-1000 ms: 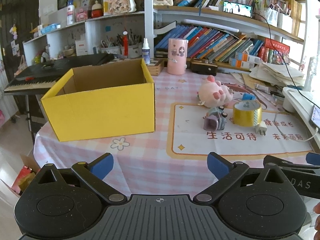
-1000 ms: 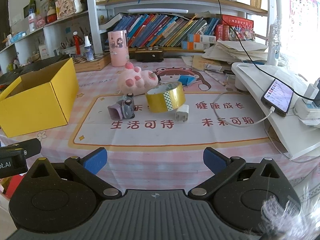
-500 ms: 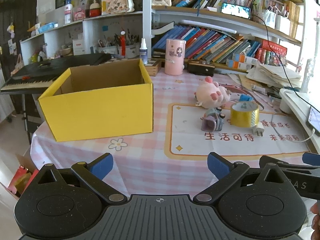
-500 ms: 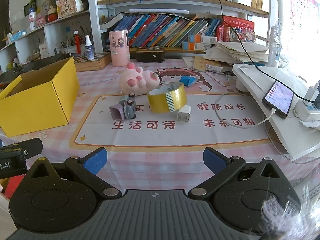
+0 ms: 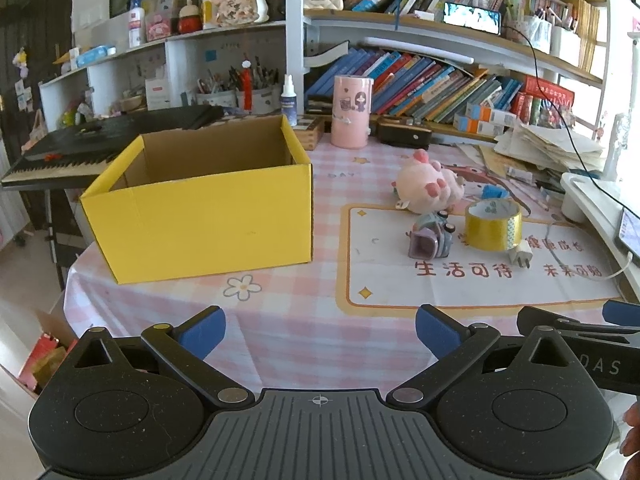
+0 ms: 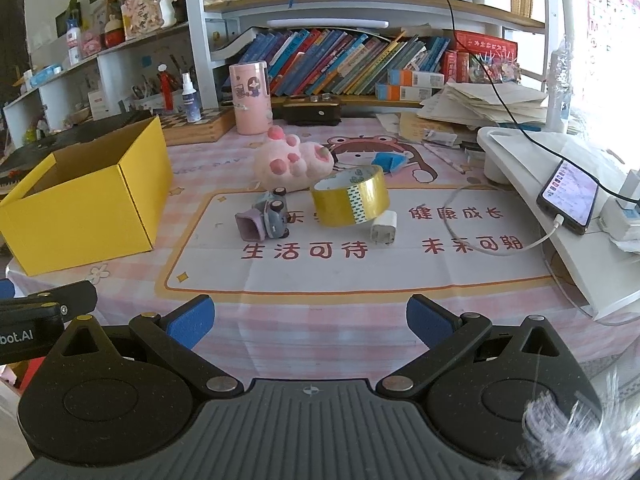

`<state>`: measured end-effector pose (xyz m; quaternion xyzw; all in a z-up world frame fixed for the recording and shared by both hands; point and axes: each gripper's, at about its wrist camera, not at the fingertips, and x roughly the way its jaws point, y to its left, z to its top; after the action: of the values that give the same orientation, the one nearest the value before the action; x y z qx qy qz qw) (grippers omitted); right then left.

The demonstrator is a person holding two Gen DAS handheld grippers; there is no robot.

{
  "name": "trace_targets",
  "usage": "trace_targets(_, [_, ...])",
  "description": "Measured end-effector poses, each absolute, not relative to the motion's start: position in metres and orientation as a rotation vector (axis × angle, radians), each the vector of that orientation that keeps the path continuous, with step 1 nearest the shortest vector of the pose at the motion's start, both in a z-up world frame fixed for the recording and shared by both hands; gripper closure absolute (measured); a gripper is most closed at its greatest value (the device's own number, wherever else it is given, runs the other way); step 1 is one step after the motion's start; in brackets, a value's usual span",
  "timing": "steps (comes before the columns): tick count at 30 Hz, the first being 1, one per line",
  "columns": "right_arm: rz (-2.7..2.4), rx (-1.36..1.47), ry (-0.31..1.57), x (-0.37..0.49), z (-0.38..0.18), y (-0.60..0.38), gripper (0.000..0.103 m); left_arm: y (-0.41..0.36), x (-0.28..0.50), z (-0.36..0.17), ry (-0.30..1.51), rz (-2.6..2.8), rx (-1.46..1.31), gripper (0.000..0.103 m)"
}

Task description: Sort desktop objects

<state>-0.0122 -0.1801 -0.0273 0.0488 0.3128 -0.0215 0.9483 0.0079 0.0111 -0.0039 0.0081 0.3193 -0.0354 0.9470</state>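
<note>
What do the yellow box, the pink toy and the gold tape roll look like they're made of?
Yellow box: likely cardboard, matte yellow outside, brown inside with folded seams. Pink toy: seemingly plush fabric, fuzzy surface. Gold tape roll: apparently glossy plastic film, shiny.

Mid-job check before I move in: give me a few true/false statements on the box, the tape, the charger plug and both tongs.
1. The yellow box stands open on top. True.
2. The tape roll is inside the box. False: it sits on the mat, outside the box.
3. The white charger plug lies right beside the tape roll. True.
4. The left tongs grip the plush toy. False: they are open and hold nothing.
5. The right tongs are open. True.
</note>
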Motion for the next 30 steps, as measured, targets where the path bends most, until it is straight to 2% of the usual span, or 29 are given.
trace_targets(30, [-0.084,0.091,0.669,0.002,-0.031,-0.191,0.000,-0.003,0.019,-0.012,0.680,-0.088,0.048,0.001])
